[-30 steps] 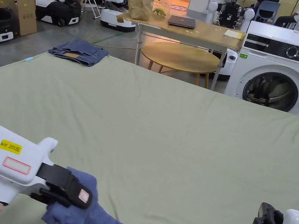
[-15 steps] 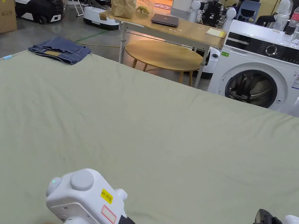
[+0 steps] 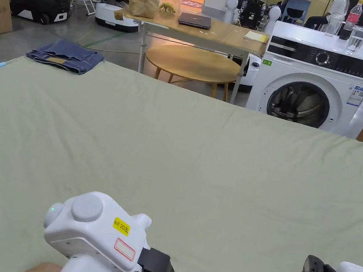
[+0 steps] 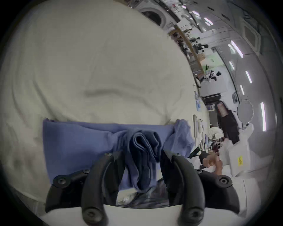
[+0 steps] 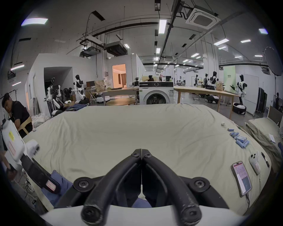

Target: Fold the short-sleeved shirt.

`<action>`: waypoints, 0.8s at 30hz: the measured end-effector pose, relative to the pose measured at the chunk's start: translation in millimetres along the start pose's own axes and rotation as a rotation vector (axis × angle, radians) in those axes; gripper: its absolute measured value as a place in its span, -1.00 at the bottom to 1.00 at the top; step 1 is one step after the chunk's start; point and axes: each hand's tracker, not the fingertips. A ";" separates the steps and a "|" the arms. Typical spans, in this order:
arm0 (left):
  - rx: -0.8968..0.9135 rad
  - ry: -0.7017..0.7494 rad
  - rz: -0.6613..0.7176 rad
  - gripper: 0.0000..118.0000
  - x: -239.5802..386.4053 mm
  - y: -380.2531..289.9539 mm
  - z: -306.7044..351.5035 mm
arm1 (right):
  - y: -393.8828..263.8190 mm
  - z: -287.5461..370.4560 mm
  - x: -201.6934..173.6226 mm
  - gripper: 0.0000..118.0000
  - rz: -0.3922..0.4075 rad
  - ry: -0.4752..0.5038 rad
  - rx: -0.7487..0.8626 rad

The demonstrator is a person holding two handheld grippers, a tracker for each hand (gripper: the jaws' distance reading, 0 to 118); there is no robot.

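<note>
Blue cloth, the shirt (image 4: 85, 142), lies bunched at the near edge of the green-sheeted bed (image 3: 197, 163), a thick fold of it clamped in my left tool (image 4: 143, 154). My right tool (image 5: 142, 151) hovers pinched together on nothing, so I judge I'm at the laying-out step: next it must part and take another edge to spread the shirt flat.

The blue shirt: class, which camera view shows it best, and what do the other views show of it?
The left gripper view: the blue shirt spreads over the bed sheet, a bunched fold between the left gripper jaws. The head view catches a sliver at the bottom edge; the right gripper view shows a patch beside the shut right gripper.
</note>
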 end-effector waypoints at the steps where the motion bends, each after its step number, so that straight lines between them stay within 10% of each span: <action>1: 0.018 -0.024 -0.007 -0.21 0.8 -1.5 8.6 | 0.2 0.7 -0.3 -1.00 0.001 0.001 0.000; 8: 0.095 0.011 -0.058 -0.87 -4.2 -9.1 24.9 | -1.8 0.8 1.4 -1.00 -0.020 0.013 -0.006; 24: -0.051 -0.180 0.047 -1.00 -40.6 -30.9 -111.7 | -10.1 3.1 8.8 -1.00 -0.027 -0.001 -0.012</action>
